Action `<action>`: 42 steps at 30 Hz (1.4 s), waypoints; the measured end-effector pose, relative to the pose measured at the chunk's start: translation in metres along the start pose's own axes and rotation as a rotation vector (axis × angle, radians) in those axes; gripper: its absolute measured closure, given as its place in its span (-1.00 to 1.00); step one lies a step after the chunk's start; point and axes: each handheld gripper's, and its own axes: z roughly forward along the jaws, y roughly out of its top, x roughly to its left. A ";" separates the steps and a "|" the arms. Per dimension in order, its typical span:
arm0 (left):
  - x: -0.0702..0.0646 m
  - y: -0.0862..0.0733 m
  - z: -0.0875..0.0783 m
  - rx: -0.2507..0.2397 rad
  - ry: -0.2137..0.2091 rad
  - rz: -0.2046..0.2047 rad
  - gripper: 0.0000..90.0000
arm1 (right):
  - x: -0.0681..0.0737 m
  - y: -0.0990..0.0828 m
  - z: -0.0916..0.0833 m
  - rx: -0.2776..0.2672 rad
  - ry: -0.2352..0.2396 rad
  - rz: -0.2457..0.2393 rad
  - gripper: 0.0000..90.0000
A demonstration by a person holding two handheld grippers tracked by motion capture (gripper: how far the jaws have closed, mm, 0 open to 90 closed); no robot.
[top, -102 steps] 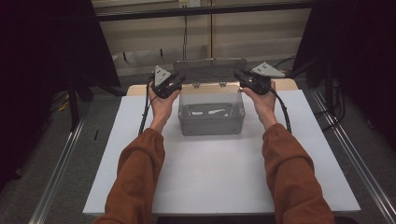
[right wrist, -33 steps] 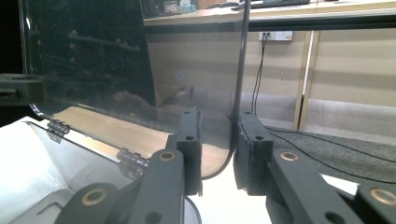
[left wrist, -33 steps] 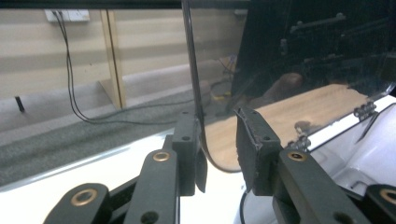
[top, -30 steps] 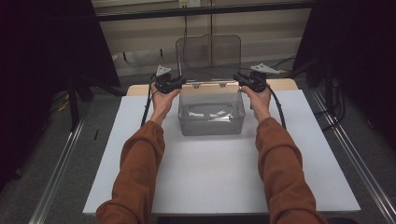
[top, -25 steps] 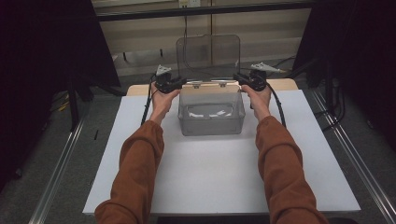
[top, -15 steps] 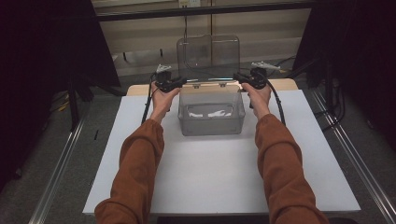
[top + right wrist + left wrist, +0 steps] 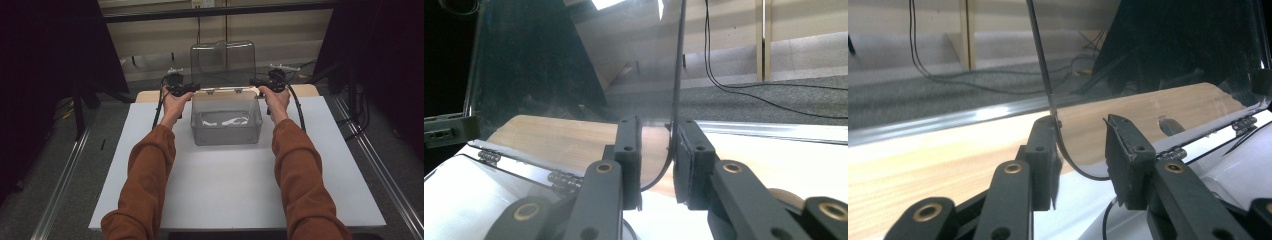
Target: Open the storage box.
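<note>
Lid (image 7: 223, 62) raised upright since closed | left claw (image 7: 1080, 150) opening, edge between jaws | right claw (image 7: 656, 150) narrow around edge

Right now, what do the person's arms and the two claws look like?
Both arms wear long rust-orange sleeves. Each hand holds a black claw: the left claw and right claw each carry a grey three-cornered plate on top and trail a black cable. Close up, the jaws are black linkage bars with brass-coloured pivot rings.

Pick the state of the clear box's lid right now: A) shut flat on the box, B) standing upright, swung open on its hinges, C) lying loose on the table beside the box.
B: the lid stands upright behind the open box, on its back hinges.
</note>
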 end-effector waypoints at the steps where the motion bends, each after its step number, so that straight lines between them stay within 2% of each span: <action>1: -0.001 0.001 0.000 0.008 0.003 0.002 0.45 | -0.001 0.000 0.000 -0.001 0.000 0.007 0.64; 4: 0.000 0.002 0.001 0.022 0.001 -0.012 0.43 | -0.002 0.000 0.001 0.009 0.006 0.035 0.64; 5: 0.000 0.001 0.002 0.015 0.001 -0.025 0.42 | -0.002 0.000 0.001 0.013 0.005 0.035 0.63; 10: 0.001 0.002 0.004 0.040 0.011 -0.048 0.39 | -0.004 -0.001 0.003 0.031 0.006 0.052 0.59; 19: 0.004 0.001 0.005 0.049 -0.010 -0.069 0.36 | -0.005 -0.001 0.005 0.043 0.004 0.094 0.58; 24: 0.005 -0.001 0.007 0.050 -0.023 -0.099 0.28 | -0.005 -0.004 0.008 0.054 0.006 0.096 0.48; 25: 0.006 -0.001 0.006 0.058 -0.030 -0.101 0.28 | -0.006 -0.004 0.008 0.053 0.013 0.109 0.48; 31: 0.005 -0.001 0.007 0.051 -0.024 -0.093 0.25 | -0.006 -0.005 0.009 0.056 0.011 0.116 0.47; 34: 0.006 -0.001 0.007 0.059 0.001 -0.069 0.22 | -0.006 -0.006 0.010 0.061 0.018 0.122 0.39; 38: 0.009 -0.003 0.007 0.054 -0.019 -0.088 0.22 | -0.008 -0.010 0.013 0.070 0.038 0.178 0.33; 42: 0.008 -0.004 0.008 0.042 -0.016 -0.093 0.21 | -0.008 -0.011 0.015 0.061 0.036 0.184 0.30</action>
